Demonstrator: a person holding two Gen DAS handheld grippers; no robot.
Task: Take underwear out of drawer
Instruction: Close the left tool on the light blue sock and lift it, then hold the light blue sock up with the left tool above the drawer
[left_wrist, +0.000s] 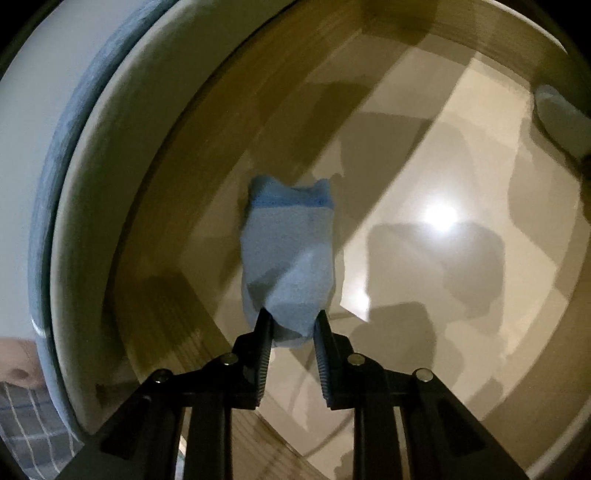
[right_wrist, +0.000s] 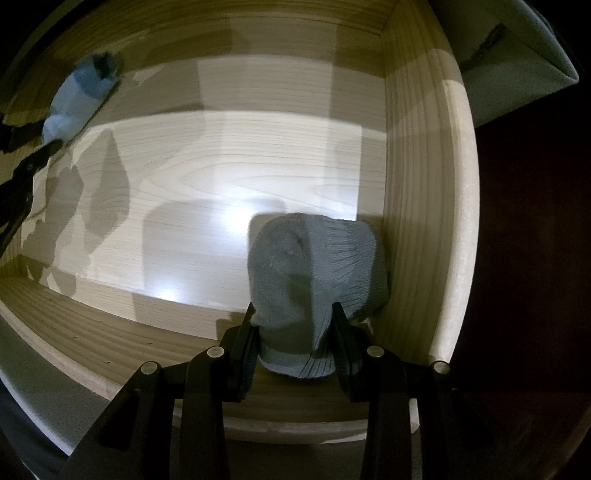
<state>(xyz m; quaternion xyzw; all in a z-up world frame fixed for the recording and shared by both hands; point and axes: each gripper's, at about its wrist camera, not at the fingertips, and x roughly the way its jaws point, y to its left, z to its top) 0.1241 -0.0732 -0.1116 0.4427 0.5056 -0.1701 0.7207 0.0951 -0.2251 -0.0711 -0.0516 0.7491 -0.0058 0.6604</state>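
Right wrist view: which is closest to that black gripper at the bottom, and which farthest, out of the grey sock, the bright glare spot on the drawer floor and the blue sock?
1. Grey sock, between the right gripper fingers.
2. Glare spot, mid-floor, just beyond.
3. Blue sock, far left corner, in the left gripper.

You are working in dim, warm light, with one hard lamp overhead: it throws a white glare spot on the glossy drawer floor (left_wrist: 441, 218), seen again in the right wrist view (right_wrist: 236, 218). Sharp, overlapping shadows of the tools and cloth spread across that floor. Both fisheye views bend straight drawer walls (right_wrist: 417, 206) into curves and fall to black at the corners. The light blue sock (left_wrist: 290, 254) is slightly motion-blurred; the grey sock (right_wrist: 314, 273) looks sharper.
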